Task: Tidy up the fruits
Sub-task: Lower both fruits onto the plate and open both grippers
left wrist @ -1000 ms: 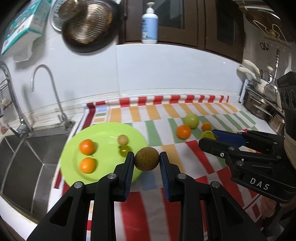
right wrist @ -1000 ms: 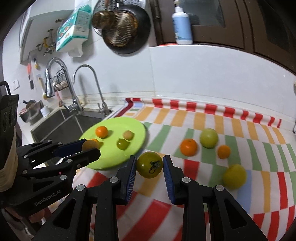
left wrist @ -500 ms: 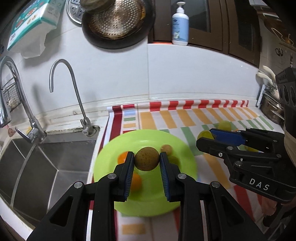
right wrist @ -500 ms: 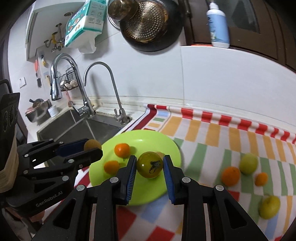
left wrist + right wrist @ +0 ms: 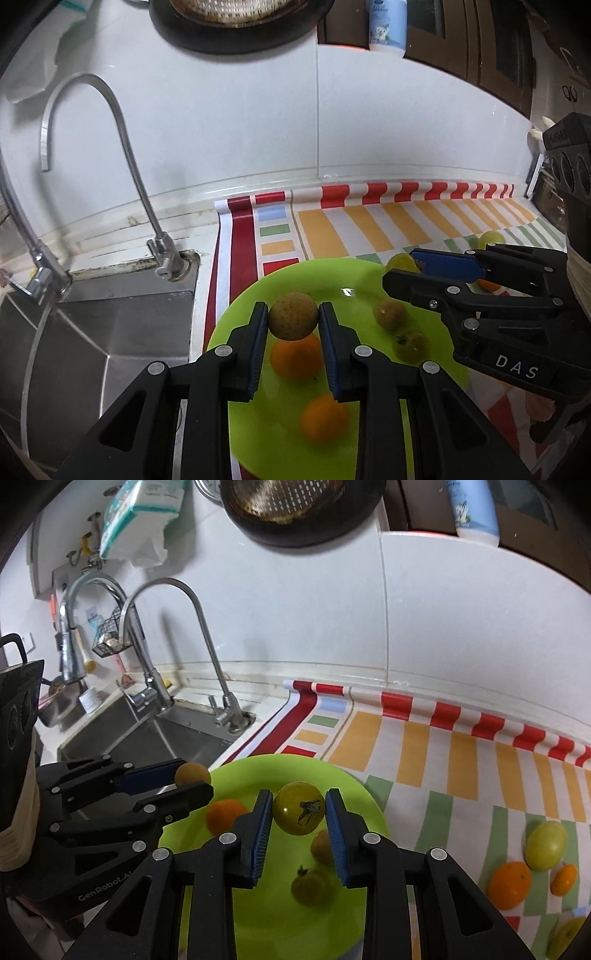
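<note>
Behind your grippers, a white tiled wall rises above a steel sink (image 5: pixel 110 332) at the left of the frame and a striped mat (image 5: pixel 443 746) on the counter. Your left gripper (image 5: pixel 293 325) has its fingers clamped on a brown round fruit (image 5: pixel 293 320), held above the lime-green plate (image 5: pixel 255 302) at lower centre. Your right gripper (image 5: pixel 298 816) has its fingers clamped on a green tomato (image 5: pixel 298 813), also above the plate. On the plate lie two oranges (image 5: pixel 295 356), a small brown fruit (image 5: pixel 386 314) and a small green tomato (image 5: pixel 410 345). More fruit (image 5: pixel 508 884) rests on the mat at lower right of the right wrist view.
</note>
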